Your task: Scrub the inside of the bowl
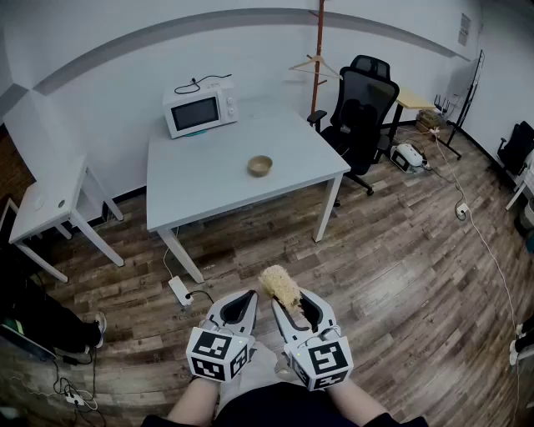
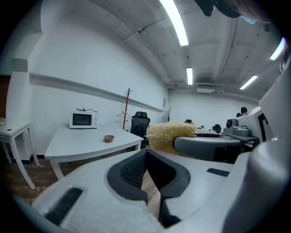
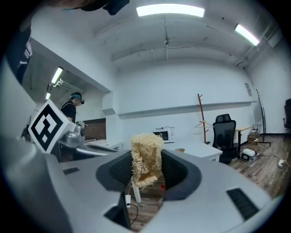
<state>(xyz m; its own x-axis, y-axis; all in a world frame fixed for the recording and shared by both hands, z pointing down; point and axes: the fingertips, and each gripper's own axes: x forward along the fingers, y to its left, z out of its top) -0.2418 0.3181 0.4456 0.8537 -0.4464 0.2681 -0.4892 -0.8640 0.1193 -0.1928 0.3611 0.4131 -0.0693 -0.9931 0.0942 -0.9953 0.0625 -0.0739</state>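
Around the bowl [image 1: 259, 165] the table [image 1: 209, 179] lies open; the microwave [image 1: 198, 112] stands well apart behind.

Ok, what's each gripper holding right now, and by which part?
Right gripper pinches the loofah scrubber by its near end; the rest pokes past the jaws. Left gripper is shut on nothing.

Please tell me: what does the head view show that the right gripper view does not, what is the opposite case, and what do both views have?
Only the head view: the person's forearms and the marker cube on the right tongs.

Only the right gripper view: the ceiling lamp and a person standing far to the left.

Both: the right tongs shut on the scrubber, and, far off, the white table with the bowl and the microwave.
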